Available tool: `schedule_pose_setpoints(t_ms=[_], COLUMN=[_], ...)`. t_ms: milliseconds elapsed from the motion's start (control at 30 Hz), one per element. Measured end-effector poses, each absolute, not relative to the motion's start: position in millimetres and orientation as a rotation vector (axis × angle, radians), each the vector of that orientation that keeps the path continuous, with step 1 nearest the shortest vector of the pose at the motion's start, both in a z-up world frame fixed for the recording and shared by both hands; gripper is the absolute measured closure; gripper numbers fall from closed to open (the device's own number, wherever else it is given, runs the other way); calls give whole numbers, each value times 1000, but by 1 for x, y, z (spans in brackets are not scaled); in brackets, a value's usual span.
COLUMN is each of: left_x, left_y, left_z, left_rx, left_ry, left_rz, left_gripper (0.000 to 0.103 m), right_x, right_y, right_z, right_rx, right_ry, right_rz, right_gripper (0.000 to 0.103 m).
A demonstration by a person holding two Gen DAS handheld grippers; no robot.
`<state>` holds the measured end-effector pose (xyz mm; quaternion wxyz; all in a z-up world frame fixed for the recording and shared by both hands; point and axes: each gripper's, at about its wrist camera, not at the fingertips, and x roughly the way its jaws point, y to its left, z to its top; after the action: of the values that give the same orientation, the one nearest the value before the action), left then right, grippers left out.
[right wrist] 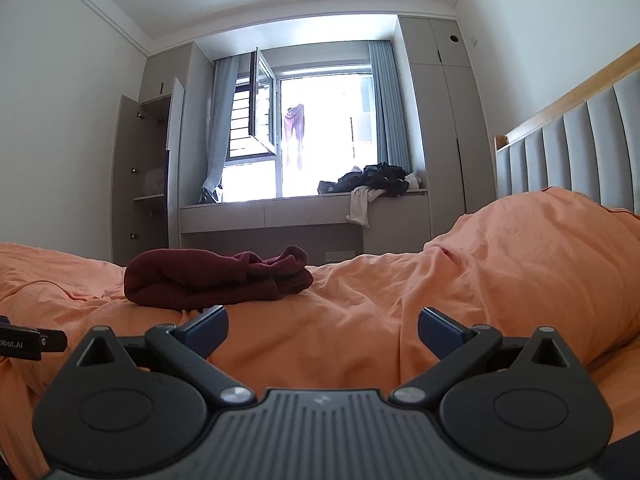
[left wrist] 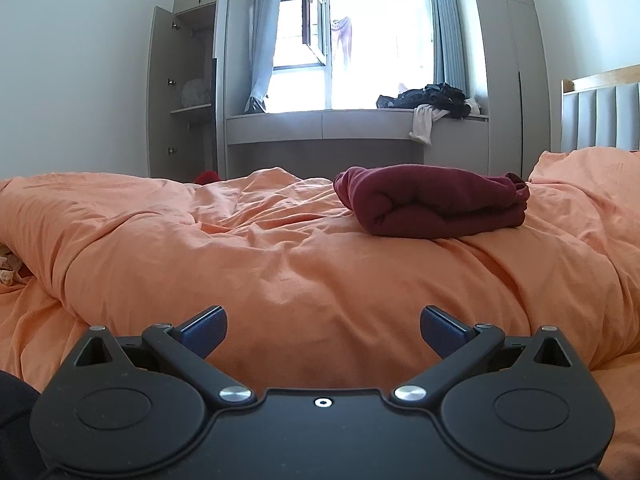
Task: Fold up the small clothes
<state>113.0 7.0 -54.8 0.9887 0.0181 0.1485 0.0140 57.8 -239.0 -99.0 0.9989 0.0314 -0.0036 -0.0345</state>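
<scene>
With the jaws of the left gripper [left wrist: 323, 330] and right gripper [right wrist: 323, 330] both wide and empty, the person should leave the folded maroon garment [left wrist: 430, 205] undisturbed on the orange duvet [left wrist: 280, 272], since it looks finished.

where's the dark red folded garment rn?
The dark red folded garment lies on the orange duvet, right of centre in the left wrist view, left of centre in the right; neither gripper touches it.

Left wrist view: sitting low over the orange duvet [left wrist: 280, 264], looking along its spread fingers toward the window [left wrist: 360, 48], the folded maroon garment [left wrist: 432, 204] lying ahead and right.
Right wrist view: sitting equally low, facing the same window, garment ahead and left, headboard [right wrist: 568, 152] rising at right.
Shared: both are taking in duvet, garment, window, window bench.
</scene>
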Motion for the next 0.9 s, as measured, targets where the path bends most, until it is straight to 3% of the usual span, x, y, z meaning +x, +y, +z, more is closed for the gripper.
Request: schedule_pose_setpoints(t_ms=[900], left_x=[114], left_y=[7], left_z=[-57], left_rx=[39], left_ry=[306], left_rz=[30], left_gripper=[0], right_x=[59], right_y=[-239], right_z=[-102], right_rx=[41], right_ry=[5], right_rz=[-68], right_gripper=[0])
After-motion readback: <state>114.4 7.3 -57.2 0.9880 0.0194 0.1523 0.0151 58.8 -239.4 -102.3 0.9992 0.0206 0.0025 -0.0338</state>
